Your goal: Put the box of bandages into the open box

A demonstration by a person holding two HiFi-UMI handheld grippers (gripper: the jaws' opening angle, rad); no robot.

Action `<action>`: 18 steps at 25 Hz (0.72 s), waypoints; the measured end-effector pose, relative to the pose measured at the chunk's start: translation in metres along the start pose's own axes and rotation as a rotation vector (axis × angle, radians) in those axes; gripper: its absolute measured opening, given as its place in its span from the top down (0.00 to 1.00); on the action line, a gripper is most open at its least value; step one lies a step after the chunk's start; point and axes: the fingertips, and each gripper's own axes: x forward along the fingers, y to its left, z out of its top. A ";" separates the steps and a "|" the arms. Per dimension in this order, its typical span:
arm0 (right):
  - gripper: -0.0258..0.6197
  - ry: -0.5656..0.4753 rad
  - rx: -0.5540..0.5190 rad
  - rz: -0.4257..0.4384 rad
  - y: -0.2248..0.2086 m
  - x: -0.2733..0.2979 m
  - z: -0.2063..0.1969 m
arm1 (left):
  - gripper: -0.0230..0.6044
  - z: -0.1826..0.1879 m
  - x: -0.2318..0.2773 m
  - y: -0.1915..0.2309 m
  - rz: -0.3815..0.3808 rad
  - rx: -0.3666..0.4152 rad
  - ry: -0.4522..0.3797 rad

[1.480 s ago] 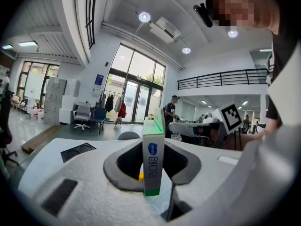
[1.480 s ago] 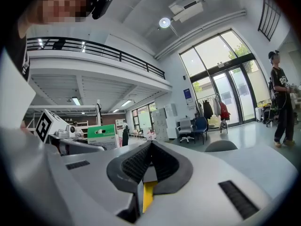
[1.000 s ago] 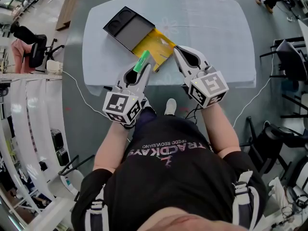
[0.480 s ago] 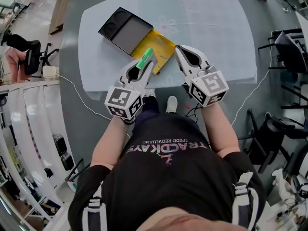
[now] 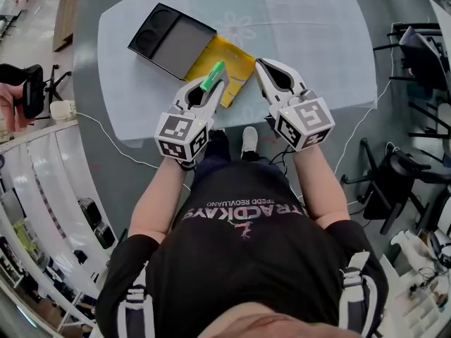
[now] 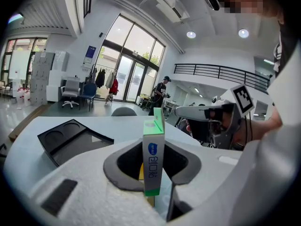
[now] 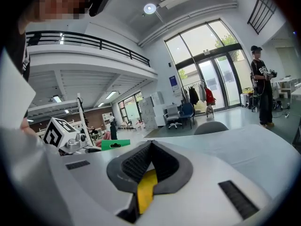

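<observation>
Lying far left: an open black box (image 5: 169,39) sat on the table (image 5: 317,27). It had two round hollows at its far-left end and one flat bay beside them.
Yellow flap (image 5: 238,63): it lay flat on the cloth, against the black box's near-right side.
Left tongs (image 5: 213,89): the jaws were closed partway and pressed on the two flat sides of the bandage box (image 5: 211,76). Their marker cube (image 5: 180,136) was at the near end, by the person's forearm.
Bandage box: it was narrow, green and white, and stood upright between the jaws in the left gripper view (image 6: 153,159), green tab end on top. From the head view it showed over the near-left edge of the yellow flap, just right of the black box and not inside it. Whether it touched the flap could not be told.
Right tongs (image 5: 262,65): the jaw tips met and held nothing. A strip of yellow showed through the gap behind the tips. They were beside the left tongs but apart from them, at the flap's right edge.
Far right: dark chairs (image 5: 416,55) stood on the floor beyond the table.
</observation>
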 end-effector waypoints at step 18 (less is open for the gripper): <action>0.94 0.091 0.081 -0.116 -0.040 0.037 -0.041 | 0.80 -0.075 0.071 0.046 -0.106 -0.172 0.220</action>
